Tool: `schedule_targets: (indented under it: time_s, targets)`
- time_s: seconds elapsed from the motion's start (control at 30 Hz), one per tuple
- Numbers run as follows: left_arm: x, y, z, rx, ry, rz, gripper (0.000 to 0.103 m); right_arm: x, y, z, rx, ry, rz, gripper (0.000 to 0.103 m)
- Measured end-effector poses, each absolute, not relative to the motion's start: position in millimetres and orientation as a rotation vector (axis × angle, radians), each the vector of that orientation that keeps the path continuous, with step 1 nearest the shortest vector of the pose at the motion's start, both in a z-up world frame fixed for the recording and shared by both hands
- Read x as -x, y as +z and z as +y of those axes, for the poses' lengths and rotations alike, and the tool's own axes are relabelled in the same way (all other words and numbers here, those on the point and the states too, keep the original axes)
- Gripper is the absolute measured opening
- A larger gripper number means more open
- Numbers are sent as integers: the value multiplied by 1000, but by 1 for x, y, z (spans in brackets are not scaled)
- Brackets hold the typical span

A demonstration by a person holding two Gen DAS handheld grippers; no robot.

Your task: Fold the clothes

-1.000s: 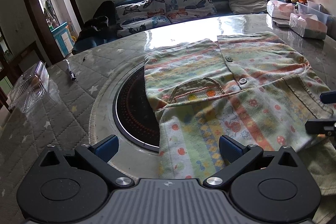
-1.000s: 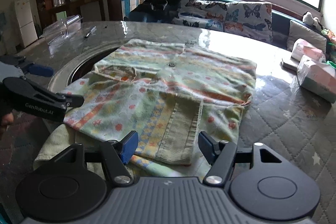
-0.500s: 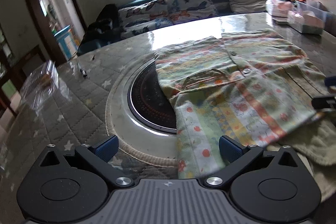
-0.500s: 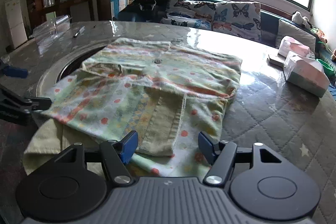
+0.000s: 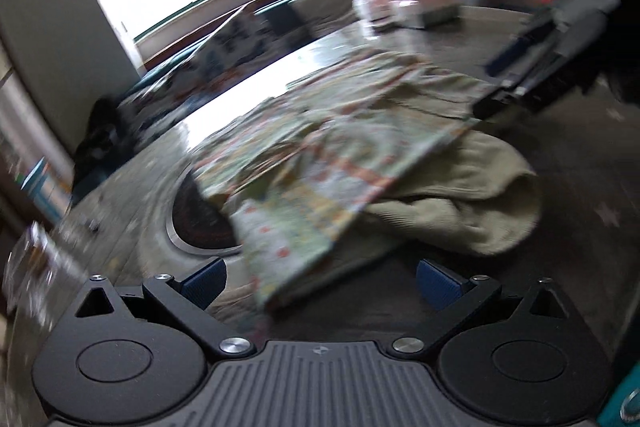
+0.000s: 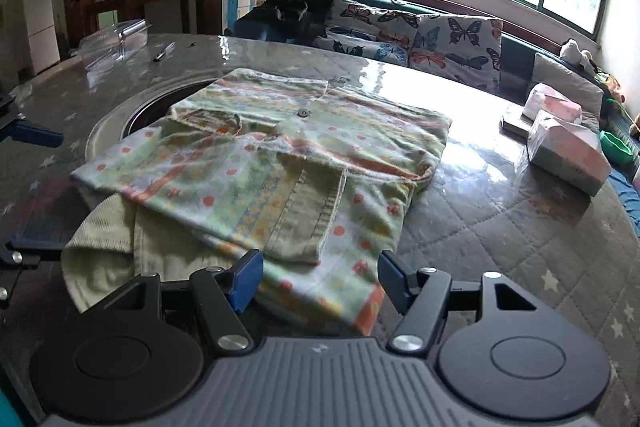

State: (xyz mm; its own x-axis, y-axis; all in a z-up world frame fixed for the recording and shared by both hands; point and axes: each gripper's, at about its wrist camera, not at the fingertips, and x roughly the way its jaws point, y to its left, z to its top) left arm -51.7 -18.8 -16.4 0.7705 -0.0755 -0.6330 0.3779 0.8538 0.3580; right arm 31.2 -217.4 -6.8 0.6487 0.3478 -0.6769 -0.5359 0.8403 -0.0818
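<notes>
A patterned shirt [image 6: 280,155] with stripes, dots and buttons lies folded on the round table, partly over the dark centre ring [image 6: 140,111]. It rests on a plain pale-green garment [image 6: 104,247]. My right gripper [image 6: 320,279] is open and empty, its blue pads either side of the shirt's near hem. My left gripper [image 5: 320,279] is open and empty at the shirt's [image 5: 320,167] near corner; that view is blurred and tilted. The pale-green garment [image 5: 460,195] bulges out to its right. The right gripper [image 5: 520,67] shows at the far right there.
Tissue boxes [image 6: 568,151] stand at the right side of the table. A clear plastic box [image 6: 112,43] and a small pen-like object [image 6: 162,53] lie at the far left. A sofa with butterfly cushions [image 6: 420,39] runs behind the table under the window.
My left gripper has swung back and tilted, so its view is blurred and the shirt sits farther right. My right gripper has drawn back slightly. The shirt has not moved.
</notes>
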Motion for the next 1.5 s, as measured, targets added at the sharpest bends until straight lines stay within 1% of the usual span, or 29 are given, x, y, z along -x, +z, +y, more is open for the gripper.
schedule_targets:
  time_s: [0.07,0.2,0.23,0.3,0.33,0.37,0.4,0.43,0.47,0.5,0.6,0.67,0.73,0.87,0.97,1.0,1.03,1.07,1.1,1.13,1.17,1.2,1.23,1.27,1.3,1.37,1.4,1.5]
  targets:
    - [55,-20,-27,-518,-309,625,102,-26,-6,-219,297,515,702,66]
    - [54,-24,-42,-539,-388,580,91,-16,-4,-223,312,530,701,67]
    - [53,-24,-44,-540,-403,568,90,-15,-4,-224,313,532,702,67]
    - [51,-23,-47,-540,-429,540,83,-12,-3,-226,314,535,704,68]
    - [52,-21,-48,-538,-444,528,81,-11,-3,-227,314,537,706,68]
    - [51,-20,-48,-531,-460,520,75,-10,-3,-228,315,542,709,68]
    - [50,-19,-48,-521,-477,517,65,-8,-4,-229,318,549,711,68]
    - [49,-17,-48,-510,-494,513,59,-7,-4,-228,324,554,711,68]
    - [47,-16,-48,-493,-510,515,50,-5,-4,-228,330,561,712,68]
    - [44,-14,-47,-465,-523,524,38,-3,-5,-227,337,570,713,68]
    - [32,-7,-40,-374,-528,545,20,1,-4,-224,359,602,706,69]
    - [24,-1,-33,-310,-517,556,16,3,-3,-221,373,626,697,70]
    - [15,4,-26,-248,-506,566,13,4,-2,-215,392,655,681,73]
    - [-2,10,-16,-173,-488,585,12,3,-3,-199,419,702,648,73]
    - [-10,11,-13,-147,-483,596,12,-5,-3,-184,416,736,628,69]
    - [-13,11,-12,-138,-483,599,13,-9,-3,-179,407,747,627,63]
    - [-15,11,-10,-129,-483,604,13,-13,-4,-176,394,755,634,54]
    - [-16,11,-8,-119,-482,609,13,-18,-4,-173,378,760,648,50]
    - [-17,11,-6,-108,-480,616,17,-23,-5,-171,358,765,665,41]
    - [-17,11,-3,-100,-476,621,17,-28,-5,-170,337,769,680,35]
    - [-15,11,-1,-94,-472,620,17,-32,-4,-170,318,771,687,33]
    - [-13,12,2,-93,-465,618,29,-35,-2,-170,301,773,690,29]
    - [-9,12,6,-96,-453,615,39,-39,-1,-171,285,775,693,27]
    - [-6,13,9,-102,-442,611,51,-42,1,-172,268,776,697,26]
    - [-1,12,14,-114,-433,608,56,-44,3,-173,250,775,700,23]
    - [7,9,19,-137,-417,610,61,-49,6,-176,216,774,707,20]
    - [10,7,22,-150,-411,613,65,-52,8,-176,202,774,709,19]
    - [16,-2,25,-208,-394,621,67,-59,12,-178,163,771,706,16]
